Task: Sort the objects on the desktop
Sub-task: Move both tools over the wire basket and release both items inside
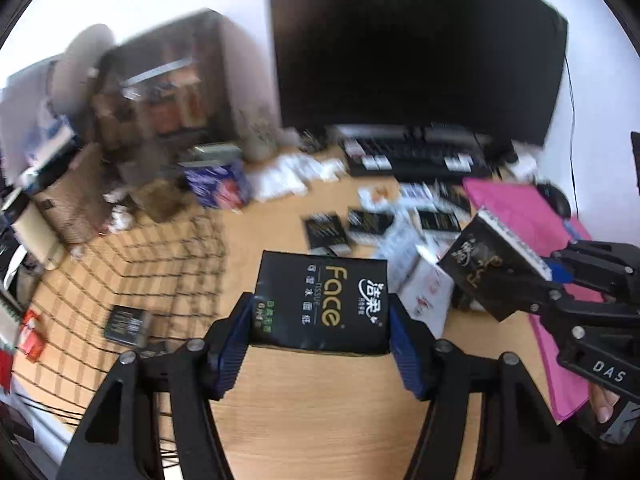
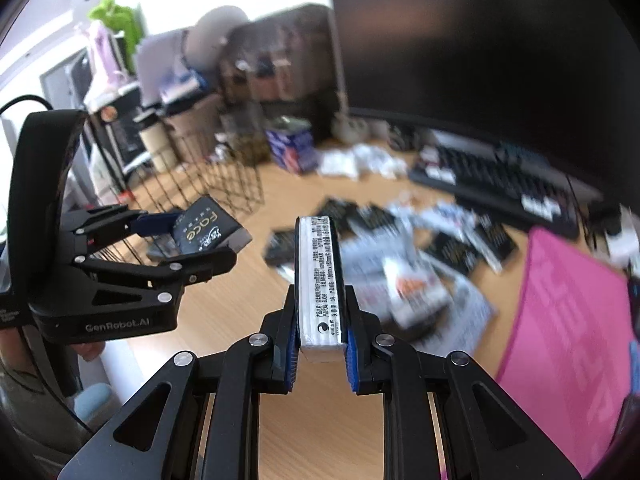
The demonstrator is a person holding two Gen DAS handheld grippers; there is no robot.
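Main risk I see: both packs are off the desk (image 1: 320,408) and a slip drops one back into the loose pile of packs (image 1: 384,224), undoing the sort. The right gripper (image 2: 321,334) pinches its slim tissue pack (image 2: 318,276) by the narrow edge, standing upright, most of it sticking out past the pads, so a tilt or jolt could lever it free. The 2 grippers are also near each other; a bump is possible. The wire basket (image 1: 132,264) sits to the left, my guess for the drop spot, and its rim could snag a pack. The left gripper (image 1: 320,336) is spread wide, pads clamped on both sides of the black Face tissue pack (image 1: 324,300). The right is nearly closed on its pack.
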